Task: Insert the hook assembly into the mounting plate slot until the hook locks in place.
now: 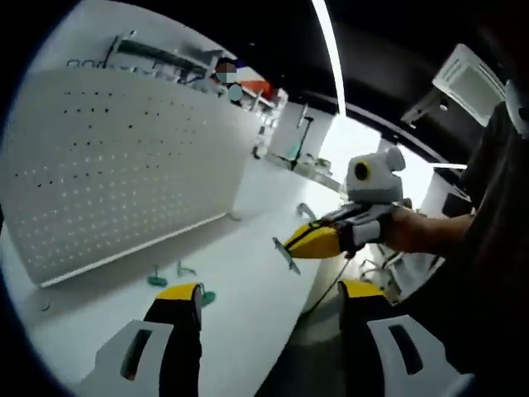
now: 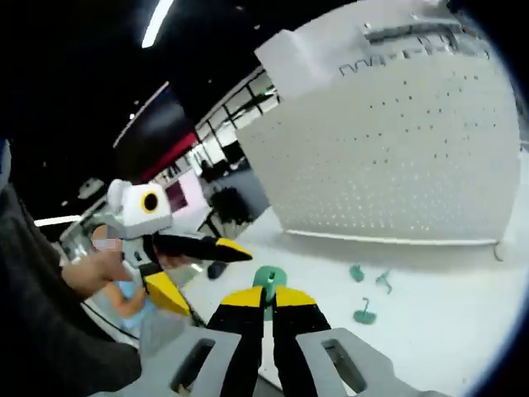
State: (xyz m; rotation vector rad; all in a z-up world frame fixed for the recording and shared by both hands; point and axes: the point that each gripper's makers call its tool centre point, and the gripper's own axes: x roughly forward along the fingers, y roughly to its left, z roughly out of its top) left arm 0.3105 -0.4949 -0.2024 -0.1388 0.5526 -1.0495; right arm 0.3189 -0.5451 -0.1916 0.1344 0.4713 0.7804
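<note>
Ahead of both claws, a white worktop (image 1: 248, 273) carries a perforated pegboard (image 1: 116, 174) and loose green hooks (image 2: 364, 313). Left claw (image 1: 269, 302) spread wide; right claw (image 2: 266, 302) pinching a green hook (image 2: 268, 278).

Black tool (image 2: 266, 308) with yellow tips, white housings, dark sleeve (image 2: 41, 331)
</note>
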